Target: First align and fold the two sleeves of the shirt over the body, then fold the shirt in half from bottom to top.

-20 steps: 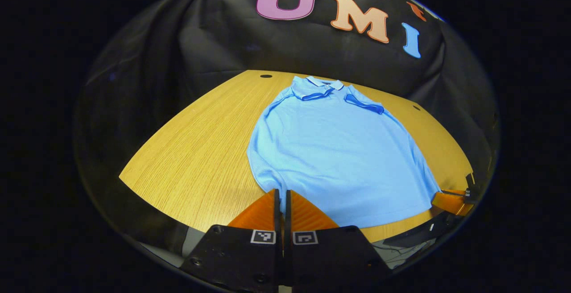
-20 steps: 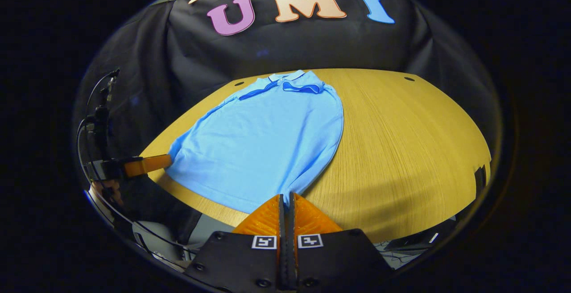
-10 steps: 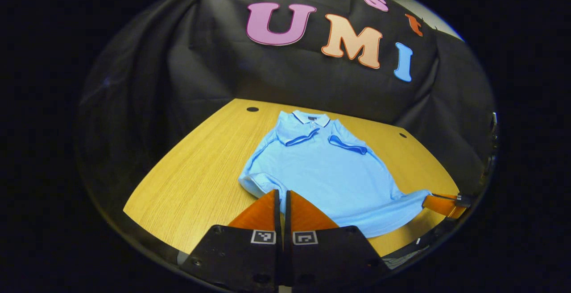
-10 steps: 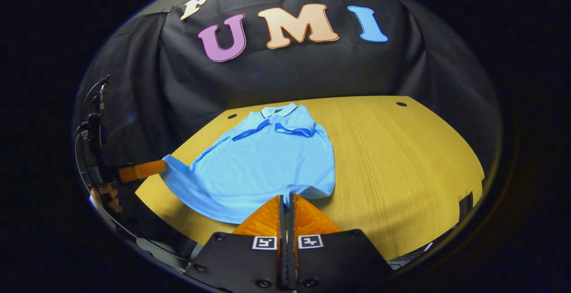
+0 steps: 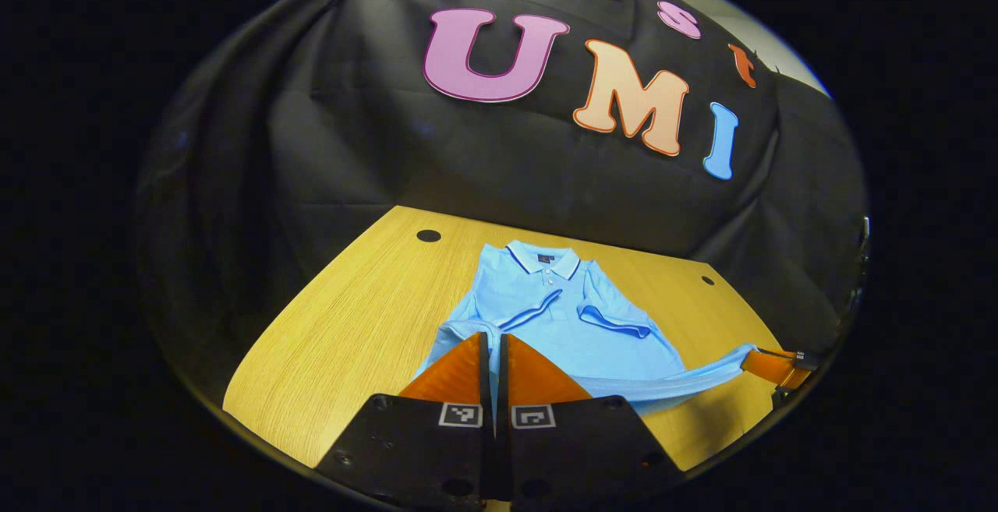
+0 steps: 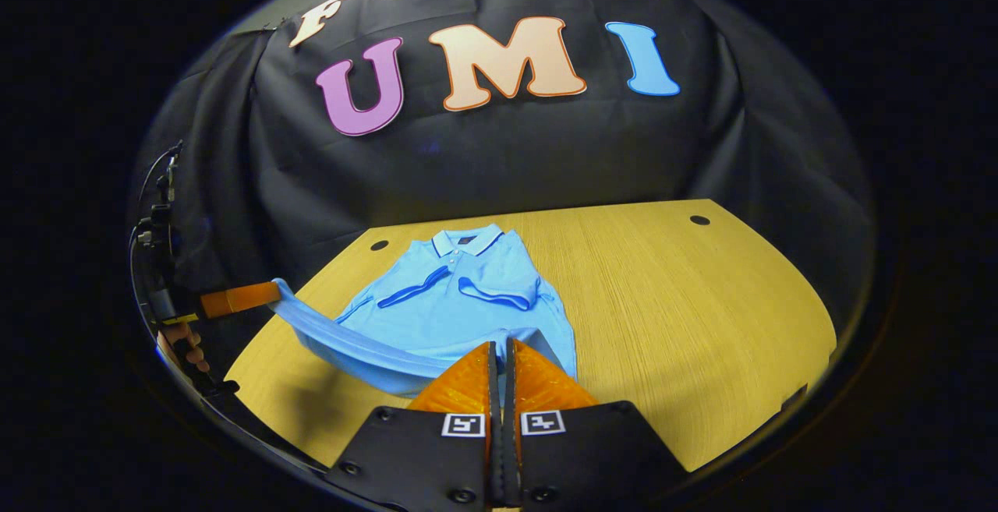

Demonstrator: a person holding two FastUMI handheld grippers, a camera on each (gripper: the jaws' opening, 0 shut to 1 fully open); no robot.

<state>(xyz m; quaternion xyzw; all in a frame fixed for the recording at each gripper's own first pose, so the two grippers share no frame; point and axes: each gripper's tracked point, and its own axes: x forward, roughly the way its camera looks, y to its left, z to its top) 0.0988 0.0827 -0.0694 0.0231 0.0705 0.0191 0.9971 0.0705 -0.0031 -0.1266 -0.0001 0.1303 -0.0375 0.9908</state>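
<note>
The light-blue polo shirt's (image 5: 557,317) hem is gripped and held above the desk (image 5: 351,325) by the closed left gripper (image 5: 493,338) and right gripper (image 6: 501,346).

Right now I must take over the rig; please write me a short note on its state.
Left gripper: shut on the shirt hem, left corner.
Right gripper: shut on the hem, right corner.
Shirt lies on the table, collar at the far end; both corners are raised and the hem hangs between them.
Done: both sleeves lie folded over the body.
Left: carry the hem to the collar, lay it flat, release.
</note>
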